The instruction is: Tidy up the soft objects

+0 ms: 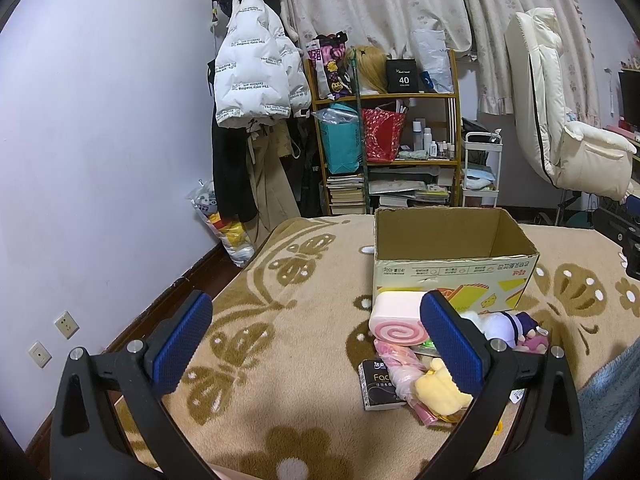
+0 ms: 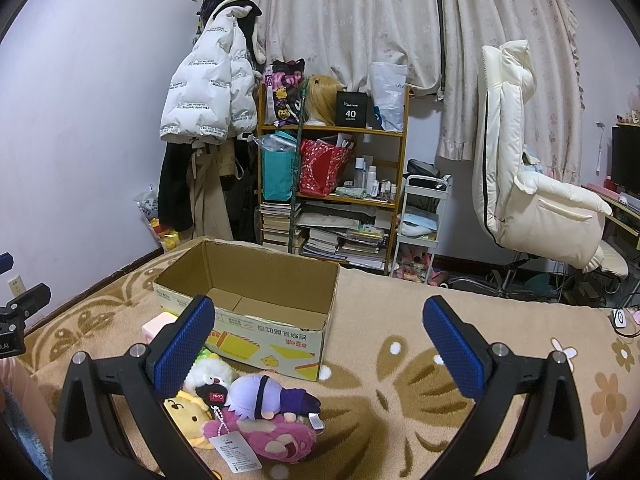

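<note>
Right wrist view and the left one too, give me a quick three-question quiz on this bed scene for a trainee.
1. True or false: the open brown cardboard box already holds a plush toy.
2. Which lies nearest the right gripper? A) purple-haired plush doll B) cream padded chair C) white puffer jacket
3. Fill in: in the left wrist view, the pink swirl-roll cushion lies against the box's ____ wall, near the left gripper.

Key: 1 false, the visible interior is empty. 2 A. 3 front, the printed side facing the camera.
</note>
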